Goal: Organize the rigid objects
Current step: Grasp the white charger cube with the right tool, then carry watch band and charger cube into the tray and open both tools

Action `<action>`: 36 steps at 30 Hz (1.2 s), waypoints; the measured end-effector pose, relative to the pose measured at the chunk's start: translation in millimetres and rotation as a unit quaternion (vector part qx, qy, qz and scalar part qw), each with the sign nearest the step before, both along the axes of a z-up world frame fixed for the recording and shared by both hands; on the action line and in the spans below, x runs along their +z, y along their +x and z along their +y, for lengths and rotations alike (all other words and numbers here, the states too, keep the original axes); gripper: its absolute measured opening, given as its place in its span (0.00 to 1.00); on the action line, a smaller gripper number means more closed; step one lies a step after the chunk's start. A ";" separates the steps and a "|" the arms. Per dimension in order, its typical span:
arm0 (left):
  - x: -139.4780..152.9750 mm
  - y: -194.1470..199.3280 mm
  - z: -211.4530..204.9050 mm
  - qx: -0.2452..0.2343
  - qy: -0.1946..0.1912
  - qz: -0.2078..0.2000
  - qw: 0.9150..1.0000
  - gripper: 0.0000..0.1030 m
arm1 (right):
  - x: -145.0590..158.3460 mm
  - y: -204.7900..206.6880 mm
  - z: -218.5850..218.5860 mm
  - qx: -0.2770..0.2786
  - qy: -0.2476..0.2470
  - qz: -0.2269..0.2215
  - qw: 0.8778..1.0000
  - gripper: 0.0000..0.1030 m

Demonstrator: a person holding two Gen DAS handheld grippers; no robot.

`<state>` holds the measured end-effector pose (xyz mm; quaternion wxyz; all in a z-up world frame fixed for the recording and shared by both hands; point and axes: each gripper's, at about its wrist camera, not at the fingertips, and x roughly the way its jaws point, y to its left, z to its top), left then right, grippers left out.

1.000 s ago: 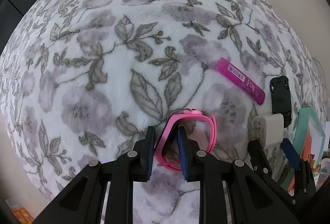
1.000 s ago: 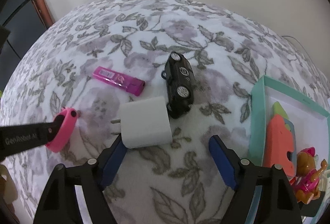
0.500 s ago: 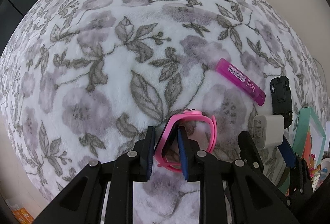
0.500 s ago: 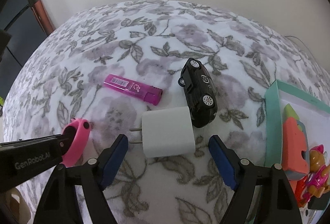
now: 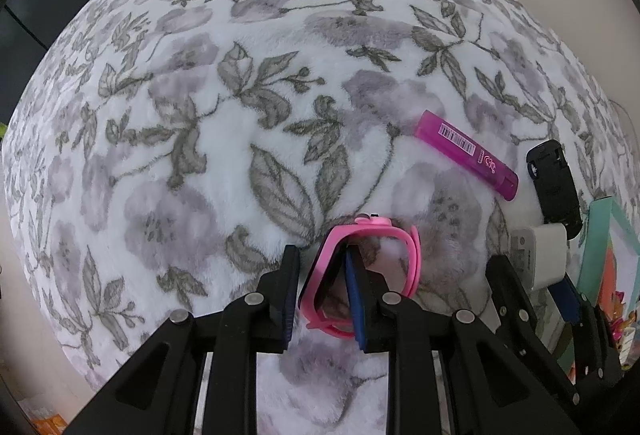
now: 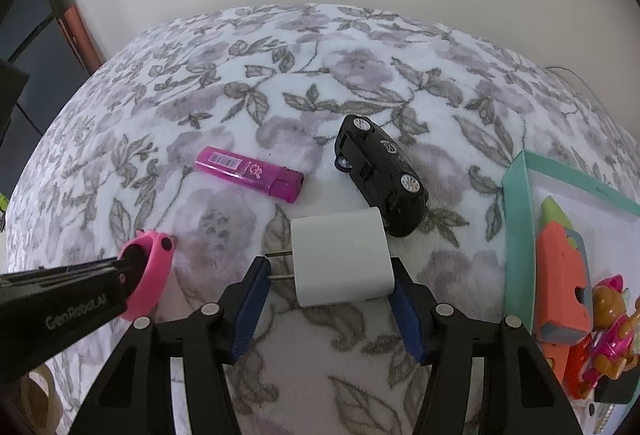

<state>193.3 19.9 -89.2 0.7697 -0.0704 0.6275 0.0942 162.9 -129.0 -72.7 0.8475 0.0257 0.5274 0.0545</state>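
My left gripper is shut on a pink wristband, pinching its left side just above the floral blanket; the band also shows at the left of the right wrist view. My right gripper has its blue fingers around a white charger plug, touching its sides. A magenta lighter and a black toy car lie beyond the charger.
A teal-rimmed white tray at the right holds an orange toy and a small pink figure. The floral blanket spreads wide to the left. A wall stands behind.
My right gripper has moved forward and its fingers have closed in around the white charger. My left gripper stays still with the pink wristband.
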 end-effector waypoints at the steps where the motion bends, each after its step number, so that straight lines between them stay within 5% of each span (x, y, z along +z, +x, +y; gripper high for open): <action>1: 0.1 -0.2 -0.7 0.000 0.002 -0.001 1.000 0.24 | 0.3 -1.3 -1.2 -0.001 0.000 0.002 1.000 0.60; 13: 0.5 -7.7 -8.9 -0.005 0.020 -0.020 1.000 0.24 | 5.0 -24.7 -7.8 -0.007 -0.011 0.029 0.999 0.60; 18: 1.8 -14.2 -11.9 -0.009 0.018 -0.025 0.999 0.15 | 11.3 -35.4 -13.0 -0.020 -0.007 0.039 0.999 0.60; 28: 8.7 -36.9 -8.3 -0.001 0.002 -0.025 1.000 0.12 | 36.3 -55.0 -25.0 -0.042 0.012 0.034 0.998 0.59; 36: 65.8 -65.1 -12.9 -0.010 -0.021 -0.086 0.996 0.12 | 74.3 -71.9 -48.8 -0.078 0.045 -0.002 0.996 0.59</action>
